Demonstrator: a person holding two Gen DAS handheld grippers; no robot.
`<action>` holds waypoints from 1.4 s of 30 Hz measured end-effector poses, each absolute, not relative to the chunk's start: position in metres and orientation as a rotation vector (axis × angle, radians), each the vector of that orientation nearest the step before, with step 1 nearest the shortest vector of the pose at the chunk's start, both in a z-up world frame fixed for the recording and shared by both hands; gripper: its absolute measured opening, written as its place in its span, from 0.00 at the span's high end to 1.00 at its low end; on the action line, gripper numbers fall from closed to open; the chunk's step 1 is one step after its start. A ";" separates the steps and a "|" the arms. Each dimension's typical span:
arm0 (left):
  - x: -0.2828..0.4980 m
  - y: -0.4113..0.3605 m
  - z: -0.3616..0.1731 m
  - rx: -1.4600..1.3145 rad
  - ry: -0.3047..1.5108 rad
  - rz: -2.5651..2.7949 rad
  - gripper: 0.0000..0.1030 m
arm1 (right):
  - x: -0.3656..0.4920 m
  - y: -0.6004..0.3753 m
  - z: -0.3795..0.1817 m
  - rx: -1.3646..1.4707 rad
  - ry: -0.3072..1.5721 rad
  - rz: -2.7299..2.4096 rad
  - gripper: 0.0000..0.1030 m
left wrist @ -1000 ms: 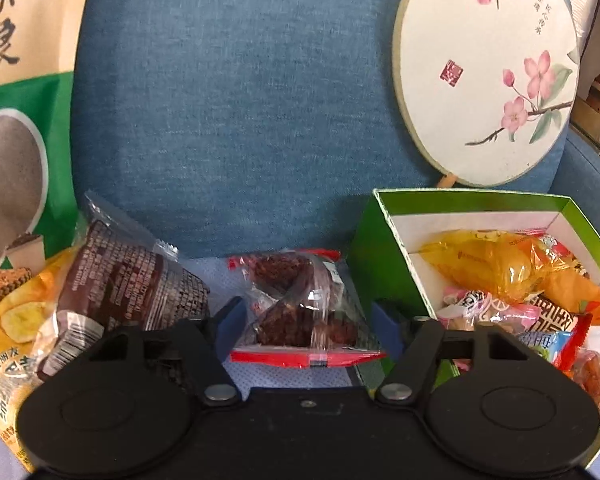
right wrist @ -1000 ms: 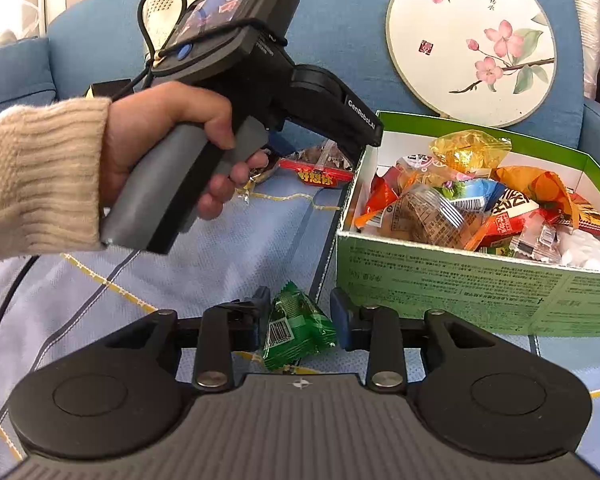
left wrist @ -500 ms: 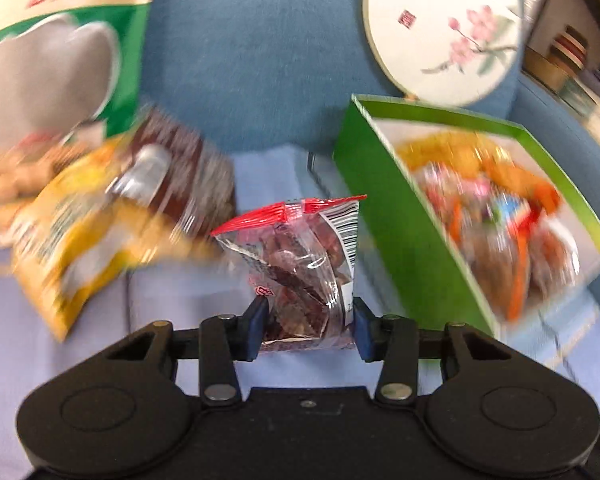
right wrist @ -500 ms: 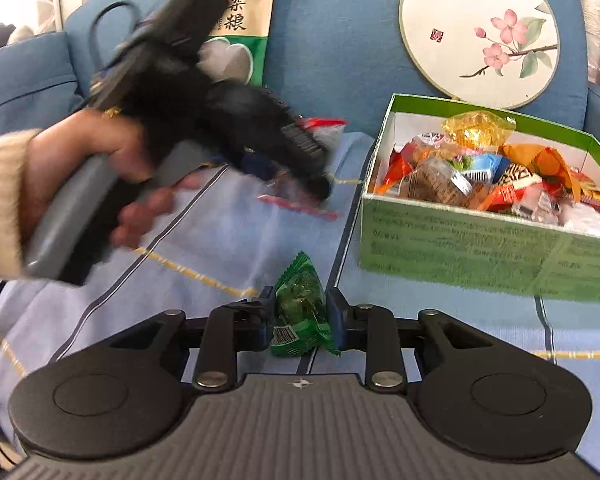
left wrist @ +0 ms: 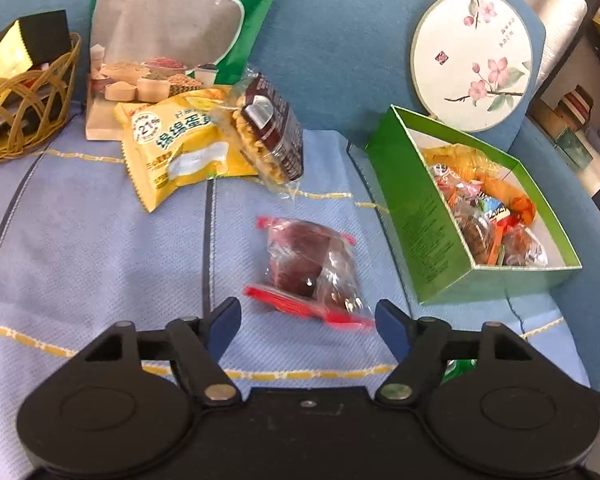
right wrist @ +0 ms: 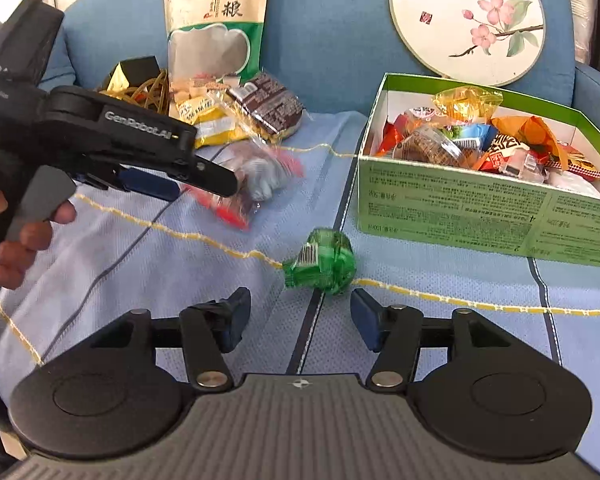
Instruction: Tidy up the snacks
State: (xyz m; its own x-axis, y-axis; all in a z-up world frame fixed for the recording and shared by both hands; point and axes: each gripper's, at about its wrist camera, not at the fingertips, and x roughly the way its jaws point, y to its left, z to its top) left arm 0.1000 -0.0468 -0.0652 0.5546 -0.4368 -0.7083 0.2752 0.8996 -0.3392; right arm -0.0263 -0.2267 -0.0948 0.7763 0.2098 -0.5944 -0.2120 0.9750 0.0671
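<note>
Right wrist view alone shows the green candy (right wrist: 320,262) lying loose at twelve o'clock of the right gripper (right wrist: 300,316), just opened wide. Left gripper (left wrist: 306,322), likewise just opened, has nothing clamped; the red-sealed snack bag (left wrist: 310,268) lies ahead.

Blue sofa (left wrist: 340,40), pale blue cover (left wrist: 80,240), daylight

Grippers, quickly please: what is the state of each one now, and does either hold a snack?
Left gripper: open, jaws just opened; red-sealed packet lies free ahead.
Right gripper: open, jaws just opened; green candy lies free ahead.
</note>
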 end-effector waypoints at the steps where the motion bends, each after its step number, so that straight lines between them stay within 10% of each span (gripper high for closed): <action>1: 0.102 -0.050 -0.064 -0.199 0.884 -0.427 0.00 | -0.025 -0.227 -0.093 -0.002 0.636 0.225 0.06; 28: 0.149 -0.086 -0.074 0.023 0.900 -0.467 0.00 | 0.002 -0.226 -0.097 0.017 0.638 0.183 0.14; 32: 0.148 -0.072 -0.082 -0.057 0.900 -0.462 0.30 | 0.006 -0.229 -0.107 0.020 0.656 0.179 0.37; 42: 0.117 -0.070 -0.020 -0.122 0.823 -0.565 0.35 | -0.015 -0.247 -0.059 0.059 0.493 0.177 0.43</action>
State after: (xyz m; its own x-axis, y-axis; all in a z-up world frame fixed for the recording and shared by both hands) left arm 0.1171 -0.0699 -0.0202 0.5424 -0.5204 -0.6595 0.4284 0.8466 -0.3157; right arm -0.0148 -0.2465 -0.0589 0.8660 0.1832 -0.4653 -0.1547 0.9830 0.0990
